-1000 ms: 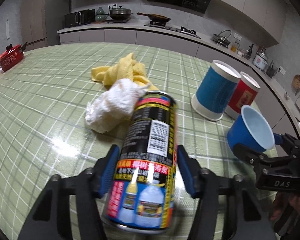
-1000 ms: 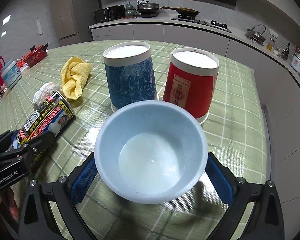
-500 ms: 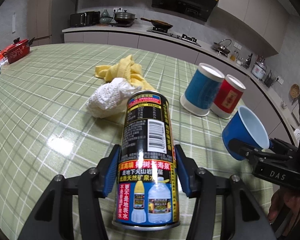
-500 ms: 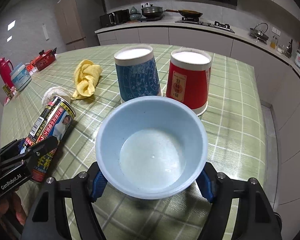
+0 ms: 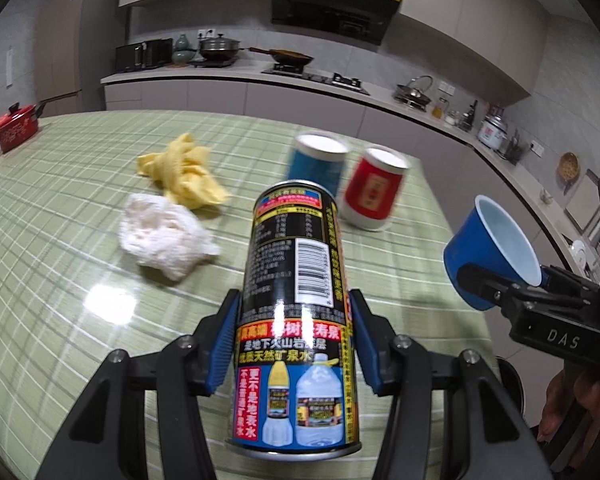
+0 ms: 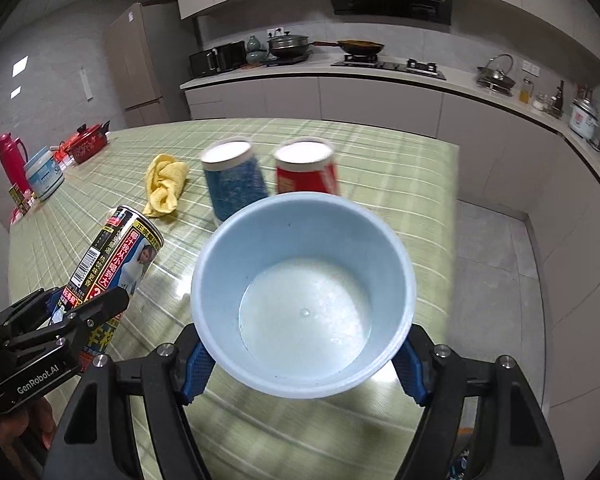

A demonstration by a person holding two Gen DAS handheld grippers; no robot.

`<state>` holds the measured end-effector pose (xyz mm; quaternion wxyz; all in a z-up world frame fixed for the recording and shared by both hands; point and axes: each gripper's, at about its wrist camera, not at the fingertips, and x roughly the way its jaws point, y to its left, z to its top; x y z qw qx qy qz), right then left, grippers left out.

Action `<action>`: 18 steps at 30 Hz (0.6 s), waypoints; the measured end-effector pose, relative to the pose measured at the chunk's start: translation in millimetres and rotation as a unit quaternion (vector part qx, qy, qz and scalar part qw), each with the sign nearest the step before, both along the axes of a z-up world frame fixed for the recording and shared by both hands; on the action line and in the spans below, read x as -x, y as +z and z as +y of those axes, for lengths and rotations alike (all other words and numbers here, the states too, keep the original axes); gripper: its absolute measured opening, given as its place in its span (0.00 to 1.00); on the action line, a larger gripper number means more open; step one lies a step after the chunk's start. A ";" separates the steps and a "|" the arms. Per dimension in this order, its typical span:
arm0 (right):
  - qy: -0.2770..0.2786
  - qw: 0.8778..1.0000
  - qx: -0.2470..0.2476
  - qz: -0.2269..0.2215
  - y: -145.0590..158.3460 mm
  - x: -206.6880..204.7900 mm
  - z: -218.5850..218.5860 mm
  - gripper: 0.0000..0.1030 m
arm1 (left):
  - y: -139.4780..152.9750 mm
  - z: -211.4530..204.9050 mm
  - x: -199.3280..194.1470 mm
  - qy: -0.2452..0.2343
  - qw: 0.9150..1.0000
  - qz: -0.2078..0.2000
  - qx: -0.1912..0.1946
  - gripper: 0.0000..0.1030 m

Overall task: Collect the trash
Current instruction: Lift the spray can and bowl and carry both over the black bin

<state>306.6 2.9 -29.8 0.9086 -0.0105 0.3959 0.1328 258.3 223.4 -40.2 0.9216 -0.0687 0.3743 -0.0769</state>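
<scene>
Carry step, both hands loaded. Left gripper (image 5: 292, 344) has its jaws clamped on the drink can (image 5: 296, 320), held clear above the desk (image 5: 60, 240). Right gripper (image 6: 300, 364) jaws grip the blue paper cup (image 6: 304, 300), mouth toward camera. No bin in view. We judge: keep both level and well apart; crumpled tissue (image 5: 164, 236) remains on the desk.
</scene>
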 end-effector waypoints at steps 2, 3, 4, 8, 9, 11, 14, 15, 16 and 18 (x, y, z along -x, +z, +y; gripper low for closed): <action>-0.011 1.000 0.001 -0.002 2.4 8.4 -17.7 0.74 | 2.2 -14.7 3.6 -0.011 1.000 -0.002 0.001 0.52; -0.016 1.000 0.002 -0.003 3.4 12.7 -26.4 0.74 | 2.9 -23.3 5.5 -0.018 1.000 -0.003 0.001 0.52; -0.022 1.000 0.001 -0.003 4.2 16.7 -35.9 0.74 | 3.7 -32.7 7.1 -0.025 1.000 -0.003 0.001 0.52; -0.050 0.999 0.002 -0.005 9.0 34.6 -77.5 0.74 | 5.8 -74.5 13.2 -0.057 0.998 -0.003 0.002 0.52; -0.058 0.998 0.003 -0.006 10.1 39.3 -87.4 0.74 | 6.6 -82.1 14.9 -0.062 0.998 -0.004 0.002 0.52; -0.072 0.997 0.003 -0.006 11.7 49.2 -108.2 0.74 | 6.8 -105.7 17.9 -0.080 0.997 -0.004 0.002 0.52; -0.092 0.996 0.004 -0.006 12.7 64.2 -138.5 0.74 | 7.2 -134.1 23.8 -0.100 0.995 -0.004 0.003 0.52; -0.097 0.995 0.004 -0.006 13.1 68.4 -147.4 0.74 | 6.3 -142.7 27.3 -0.106 0.994 -0.003 0.003 0.52; -0.104 0.995 0.004 -0.006 13.3 74.5 -158.4 0.74 | 5.4 -151.9 31.6 -0.112 0.994 -0.002 0.003 0.52; -0.114 0.993 0.005 -0.006 13.3 85.0 -175.2 0.74 | 5.1 -167.8 39.3 -0.122 0.993 -0.002 0.002 0.52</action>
